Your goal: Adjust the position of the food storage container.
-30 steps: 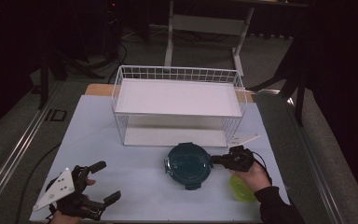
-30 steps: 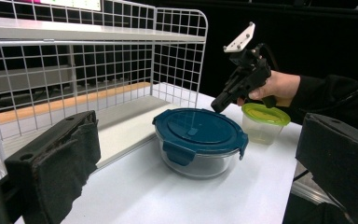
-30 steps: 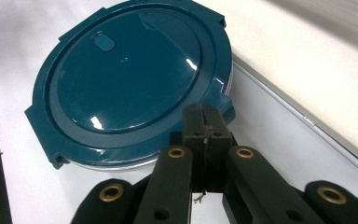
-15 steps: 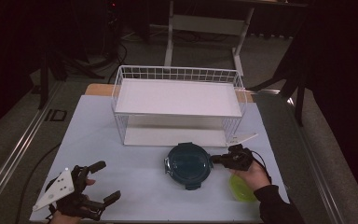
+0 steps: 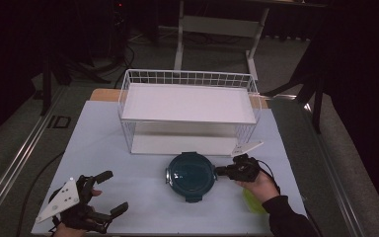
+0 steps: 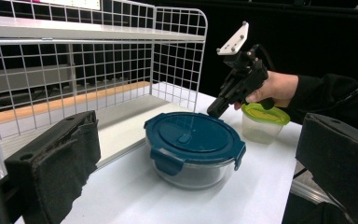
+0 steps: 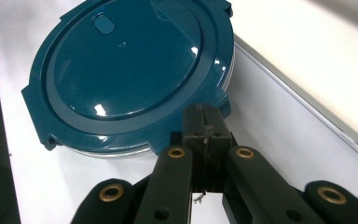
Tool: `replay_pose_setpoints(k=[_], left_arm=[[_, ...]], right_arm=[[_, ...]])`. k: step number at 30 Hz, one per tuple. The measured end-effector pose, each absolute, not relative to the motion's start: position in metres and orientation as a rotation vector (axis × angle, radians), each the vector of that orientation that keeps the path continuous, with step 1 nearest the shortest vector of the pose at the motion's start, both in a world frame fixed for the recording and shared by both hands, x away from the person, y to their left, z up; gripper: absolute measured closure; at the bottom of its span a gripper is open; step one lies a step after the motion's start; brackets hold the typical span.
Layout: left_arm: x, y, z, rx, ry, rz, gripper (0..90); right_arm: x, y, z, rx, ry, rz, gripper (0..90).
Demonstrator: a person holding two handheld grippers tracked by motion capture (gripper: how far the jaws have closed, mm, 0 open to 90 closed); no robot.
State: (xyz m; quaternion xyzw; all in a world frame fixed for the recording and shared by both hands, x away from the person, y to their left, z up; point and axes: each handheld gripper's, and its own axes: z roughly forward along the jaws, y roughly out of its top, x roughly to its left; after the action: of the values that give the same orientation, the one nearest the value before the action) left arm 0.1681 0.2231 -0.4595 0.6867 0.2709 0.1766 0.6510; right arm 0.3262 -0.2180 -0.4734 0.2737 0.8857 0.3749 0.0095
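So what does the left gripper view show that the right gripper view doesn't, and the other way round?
Left gripper view alone: the wire rack, a small green-lidded tub, the hand holding the right tool, and the open left tool with its jaws wide apart.

Right gripper view alone: the right tool's jaws seen close, pressed together with nothing between, near the lid's edge.

Both: the round container with the blue lid, and the white table.
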Motion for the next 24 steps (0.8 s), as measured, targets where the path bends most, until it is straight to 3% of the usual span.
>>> replay_pose_setpoints(k=[24], left_arm=[[0.168, 0.224, -0.460, 1.563, 0.615, 0.398, 0.0]], right_arm=[[0.321, -0.160, -0.474, 0.784, 2.831, 1.193, 90.0]])
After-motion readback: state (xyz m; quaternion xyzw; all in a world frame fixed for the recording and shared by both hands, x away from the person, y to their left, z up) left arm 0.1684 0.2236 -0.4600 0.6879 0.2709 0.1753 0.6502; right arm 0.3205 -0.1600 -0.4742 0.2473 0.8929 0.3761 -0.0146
